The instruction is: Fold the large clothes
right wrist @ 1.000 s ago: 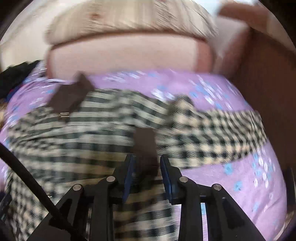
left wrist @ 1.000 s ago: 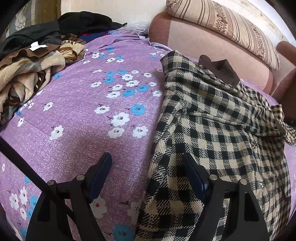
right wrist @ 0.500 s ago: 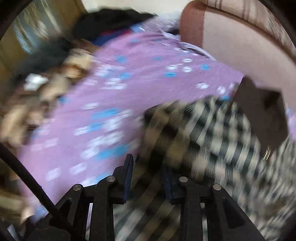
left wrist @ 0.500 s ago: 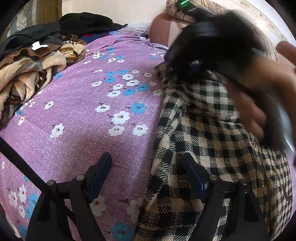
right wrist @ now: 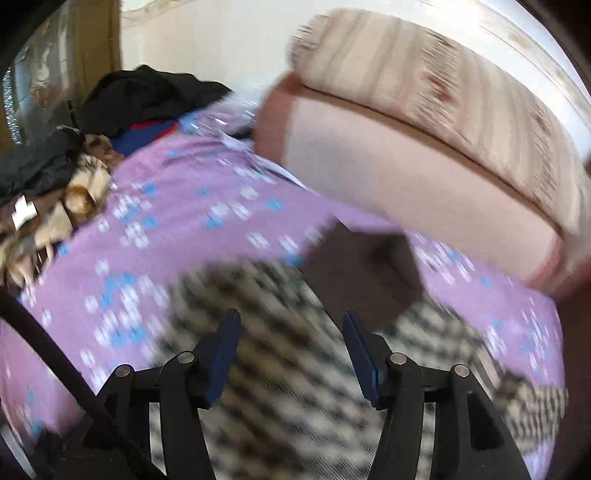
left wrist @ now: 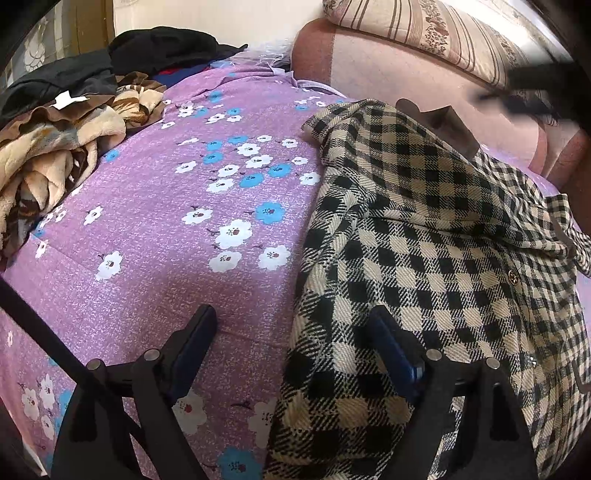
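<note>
A black-and-cream checked coat (left wrist: 424,258) with a brown collar (left wrist: 439,125) lies on the purple flowered bedspread (left wrist: 166,229), its sleeve folded across the body. My left gripper (left wrist: 295,336) is open and low over the coat's left edge, one finger above the bedspread, the other above the coat. My right gripper (right wrist: 291,339) is open and empty above the coat (right wrist: 280,332), close to the brown collar (right wrist: 365,269); this view is motion-blurred. A dark blur of the right gripper shows at the upper right of the left wrist view (left wrist: 535,88).
A heap of brown, beige and black clothes (left wrist: 62,122) lies at the bed's far left. A pink padded headboard (left wrist: 399,66) with a striped pillow (left wrist: 436,33) on top runs along the back. The heap also shows in the right wrist view (right wrist: 74,177).
My right gripper carried the sleeve leftward across the coat, then opened and let it go, and has pulled back to the right. My left gripper has stayed open and still.
</note>
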A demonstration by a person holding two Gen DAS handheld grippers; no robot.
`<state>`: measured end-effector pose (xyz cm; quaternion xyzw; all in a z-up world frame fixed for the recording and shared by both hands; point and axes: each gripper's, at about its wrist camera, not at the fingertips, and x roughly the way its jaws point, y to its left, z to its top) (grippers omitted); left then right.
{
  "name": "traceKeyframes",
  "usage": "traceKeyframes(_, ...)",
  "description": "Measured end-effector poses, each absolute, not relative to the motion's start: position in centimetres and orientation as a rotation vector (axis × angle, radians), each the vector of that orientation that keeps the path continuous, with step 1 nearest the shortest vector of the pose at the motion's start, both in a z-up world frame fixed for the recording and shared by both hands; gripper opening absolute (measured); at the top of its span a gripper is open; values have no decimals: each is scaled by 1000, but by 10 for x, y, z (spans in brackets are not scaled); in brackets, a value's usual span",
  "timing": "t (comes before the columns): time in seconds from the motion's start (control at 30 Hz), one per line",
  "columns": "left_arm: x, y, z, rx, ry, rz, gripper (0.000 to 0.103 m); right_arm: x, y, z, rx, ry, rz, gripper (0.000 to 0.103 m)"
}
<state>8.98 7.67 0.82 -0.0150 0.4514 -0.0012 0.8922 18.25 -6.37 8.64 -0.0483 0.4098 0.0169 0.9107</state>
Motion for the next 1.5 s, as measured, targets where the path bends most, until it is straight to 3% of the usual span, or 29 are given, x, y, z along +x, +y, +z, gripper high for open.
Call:
traceKeyframes(0.43, 82, 69, 45, -95, 871, -138, 83, -30, -289, -16, 386, 892, -230, 62)
traceKeyframes(0.73, 167, 28, 14, -273, 1056, -301, 83, -50, -307, -22, 530, 809, -113, 62)
traceKeyframes(0.87, 194, 13, 14, -277, 1021, -246, 83, -40, -294, -23, 547, 782, -50, 62)
traceKeyframes(0.9, 199, 10, 15, -274, 1021, -239, 78, -39, -292, -25, 551, 780, -45, 62)
traceKeyframes(0.97, 208, 5, 16, -201, 1040, -157, 6, -38, -293, -31, 566, 783, -50, 62)
traceKeyframes(1.13, 197, 23, 21, -148, 1035, -110, 7, -42, -307, -38, 597, 789, -80, 62)
traceKeyframes(1.3, 166, 28, 24, -81, 1010, -92, 16, -28, -313, -23, 639, 737, -31, 62)
traceKeyframes(1.4, 153, 31, 29, -81, 1008, -75, 28, -13, -304, -17, 602, 744, -21, 62)
traceKeyframes(1.5, 125, 27, 36, -84, 973, -95, 55, -14, -310, -12, 538, 742, -75, 62)
